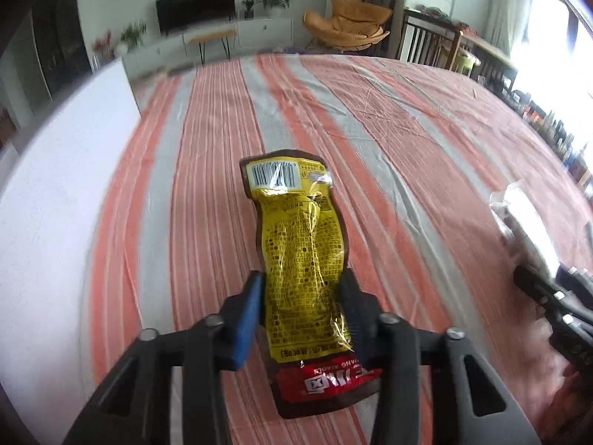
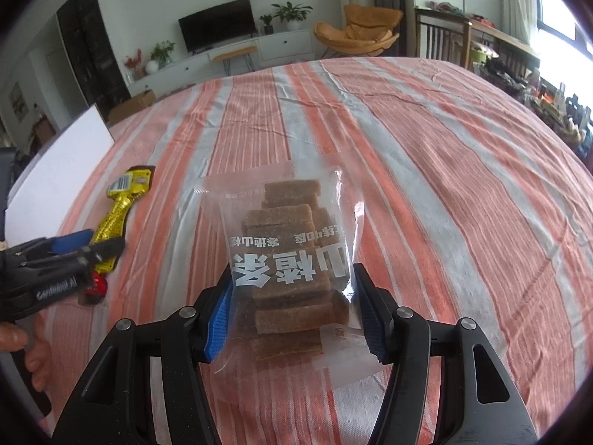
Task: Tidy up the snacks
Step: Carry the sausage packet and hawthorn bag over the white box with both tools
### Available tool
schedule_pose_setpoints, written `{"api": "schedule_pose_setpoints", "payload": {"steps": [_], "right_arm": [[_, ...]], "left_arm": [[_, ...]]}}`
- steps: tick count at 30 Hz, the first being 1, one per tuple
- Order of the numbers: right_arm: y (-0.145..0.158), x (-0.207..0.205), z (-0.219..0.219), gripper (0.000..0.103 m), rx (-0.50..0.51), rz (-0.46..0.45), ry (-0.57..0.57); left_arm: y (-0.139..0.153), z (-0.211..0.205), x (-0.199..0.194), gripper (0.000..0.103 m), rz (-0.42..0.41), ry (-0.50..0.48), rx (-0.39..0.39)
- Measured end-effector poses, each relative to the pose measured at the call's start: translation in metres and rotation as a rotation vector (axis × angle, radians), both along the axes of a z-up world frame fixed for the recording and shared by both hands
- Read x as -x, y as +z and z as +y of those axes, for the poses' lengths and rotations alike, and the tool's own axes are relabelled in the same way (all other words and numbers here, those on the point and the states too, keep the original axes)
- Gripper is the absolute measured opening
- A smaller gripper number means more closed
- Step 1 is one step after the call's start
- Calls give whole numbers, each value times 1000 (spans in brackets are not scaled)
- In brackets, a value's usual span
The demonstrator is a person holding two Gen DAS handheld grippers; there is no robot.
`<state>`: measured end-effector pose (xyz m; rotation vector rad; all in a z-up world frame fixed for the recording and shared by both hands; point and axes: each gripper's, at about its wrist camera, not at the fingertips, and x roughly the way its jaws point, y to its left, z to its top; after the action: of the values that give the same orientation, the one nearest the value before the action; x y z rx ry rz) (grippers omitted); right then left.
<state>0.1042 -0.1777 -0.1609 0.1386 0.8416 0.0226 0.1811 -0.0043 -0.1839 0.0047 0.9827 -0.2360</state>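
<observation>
A yellow snack packet point(image 1: 296, 230) with a red end lies lengthwise on the striped cloth, barcode end away from me. My left gripper point(image 1: 302, 278) is shut on it, both pads pressing its sides near the red end. The right wrist view shows the same packet point(image 2: 122, 200) at the left with the left gripper point(image 2: 105, 243) clamped on it. A clear bag of brown bars point(image 2: 285, 218) with white lettering sits between the pads of my right gripper point(image 2: 292, 270), which pinch its two edges. The left wrist view catches that bag point(image 1: 522, 215) blurred at the far right.
An orange and grey striped cloth point(image 1: 389, 148) covers the whole table. A white board point(image 1: 55, 204) lies along the left edge. A person's hand point(image 2: 15, 337) holds the left gripper's handle. Beyond the far table edge are a TV stand, plants and an orange chair.
</observation>
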Motion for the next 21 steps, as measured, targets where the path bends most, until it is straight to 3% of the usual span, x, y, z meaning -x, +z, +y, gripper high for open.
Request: {"api": "schedule_pose_setpoints", "payload": {"steps": [3, 8, 15, 17, 21], "right_arm": [[4, 3, -3, 61, -26, -23, 2], [19, 18, -14, 61, -138, -35, -21], [50, 31, 1, 61, -184, -35, 21], [68, 31, 23, 61, -171, -51, 87], [113, 23, 92, 61, -180, -88, 269]], "left_arm": [[5, 9, 8, 28, 7, 25, 53], [34, 18, 48, 28, -48, -15, 137], [93, 80, 85, 28, -81, 76, 411], [118, 107, 95, 28, -131, 106, 425], [152, 171, 114, 28, -206, 212, 337]]}}
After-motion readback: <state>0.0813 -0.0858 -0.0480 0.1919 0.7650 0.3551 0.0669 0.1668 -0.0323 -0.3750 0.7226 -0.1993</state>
